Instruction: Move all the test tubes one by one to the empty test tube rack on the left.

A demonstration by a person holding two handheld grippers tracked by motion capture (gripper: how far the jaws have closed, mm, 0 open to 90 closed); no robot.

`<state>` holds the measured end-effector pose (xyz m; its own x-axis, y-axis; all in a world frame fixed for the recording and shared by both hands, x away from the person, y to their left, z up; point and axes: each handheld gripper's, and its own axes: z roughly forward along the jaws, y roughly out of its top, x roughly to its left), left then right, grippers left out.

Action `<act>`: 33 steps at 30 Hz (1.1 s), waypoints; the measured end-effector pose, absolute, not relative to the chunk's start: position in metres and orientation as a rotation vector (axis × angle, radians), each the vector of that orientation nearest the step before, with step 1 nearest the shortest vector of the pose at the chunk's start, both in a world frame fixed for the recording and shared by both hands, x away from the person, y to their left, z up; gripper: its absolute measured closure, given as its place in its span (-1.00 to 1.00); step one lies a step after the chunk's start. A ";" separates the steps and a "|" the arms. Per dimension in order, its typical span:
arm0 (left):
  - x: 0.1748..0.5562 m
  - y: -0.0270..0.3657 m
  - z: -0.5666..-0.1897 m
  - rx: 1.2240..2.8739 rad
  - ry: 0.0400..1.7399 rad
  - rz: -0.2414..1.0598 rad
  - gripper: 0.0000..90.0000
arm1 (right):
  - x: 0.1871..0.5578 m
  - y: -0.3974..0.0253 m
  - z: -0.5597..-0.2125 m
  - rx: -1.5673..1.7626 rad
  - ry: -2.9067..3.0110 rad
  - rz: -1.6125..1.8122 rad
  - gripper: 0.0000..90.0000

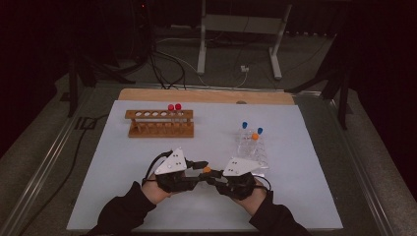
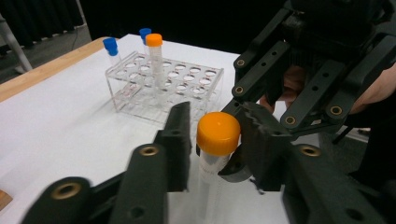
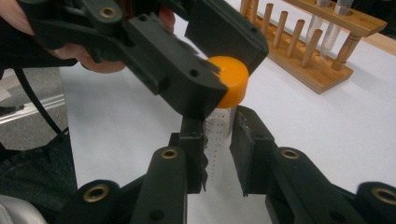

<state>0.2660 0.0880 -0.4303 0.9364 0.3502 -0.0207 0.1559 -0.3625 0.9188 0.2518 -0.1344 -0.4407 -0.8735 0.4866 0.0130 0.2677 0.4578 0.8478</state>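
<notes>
Step in hand: judged to be loosening or tightening the orange cap point(image 2: 218, 133) on a clear tube point(image 3: 217, 140), which both tongs hold above the near middle of the white table point(image 1: 295, 196).
Right gripper point(image 3: 217, 154): jaws narrow, clamped on the tube body below the cap; hold it firm and upright, without turning.
Left gripper point(image 2: 212, 135): jaws set on either side of the cap and closed on it or nearly so; get a full, level grip before turning.
Advice: turn the cap about the tube's own axis; a slanted pull could tip the tube out of the lower grip.
Clear rack point(image 1: 251, 150): just beyond the right gripper, holding one orange-capped and two blue-capped tubes.
Wooden rack point(image 1: 160, 123): far left, with two red-capped tubes.
</notes>
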 end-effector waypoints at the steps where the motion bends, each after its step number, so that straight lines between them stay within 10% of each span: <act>1: 0.266 0.088 -0.430 1.951 0.367 0.214 0.52 | 0.252 -0.135 -0.441 0.657 2.475 1.382 0.66; 12: 0.272 0.098 -0.420 1.931 0.397 0.258 0.59 | 0.253 -0.142 -0.438 0.709 2.421 1.417 0.45; 21: 0.296 0.136 -0.399 1.901 0.521 0.354 0.59 | 0.254 -0.153 -0.428 0.747 2.333 1.513 -0.33; 33: 0.334 0.182 -0.375 1.866 0.677 0.510 0.59 | 0.258 -0.161 -0.427 0.793 2.291 1.529 -0.86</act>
<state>0.3335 0.1817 -0.3749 0.7498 0.6606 0.0377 0.2185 -0.3010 0.9282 0.2578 -0.1615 -0.4267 -0.8122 0.5790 0.0720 0.2888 0.2917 0.9119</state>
